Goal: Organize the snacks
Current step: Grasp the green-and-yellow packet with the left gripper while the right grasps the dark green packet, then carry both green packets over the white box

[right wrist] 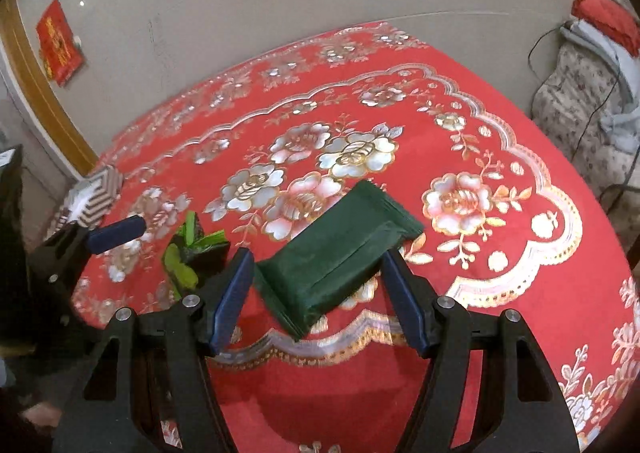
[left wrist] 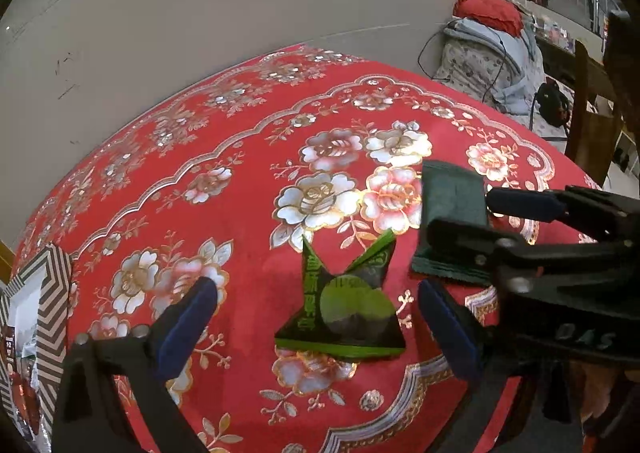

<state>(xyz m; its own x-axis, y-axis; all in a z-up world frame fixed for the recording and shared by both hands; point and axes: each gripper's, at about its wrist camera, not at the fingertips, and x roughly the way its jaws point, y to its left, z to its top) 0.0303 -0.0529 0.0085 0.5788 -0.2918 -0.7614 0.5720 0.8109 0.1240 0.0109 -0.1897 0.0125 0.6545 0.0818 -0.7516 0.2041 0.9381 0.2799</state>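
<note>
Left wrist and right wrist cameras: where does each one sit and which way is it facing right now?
Left wrist: on the left gripper, tilted down at the red tablecloth; its open blue fingers flank a bright green snack packet. The right gripper shows at the right edge.
Right wrist: on the right gripper, tilted down; its fingers flank a dark green snack pack. The left gripper's finger shows at left.
Shared: both snacks, the tablecloth, the striped box, the beige wall.
</note>
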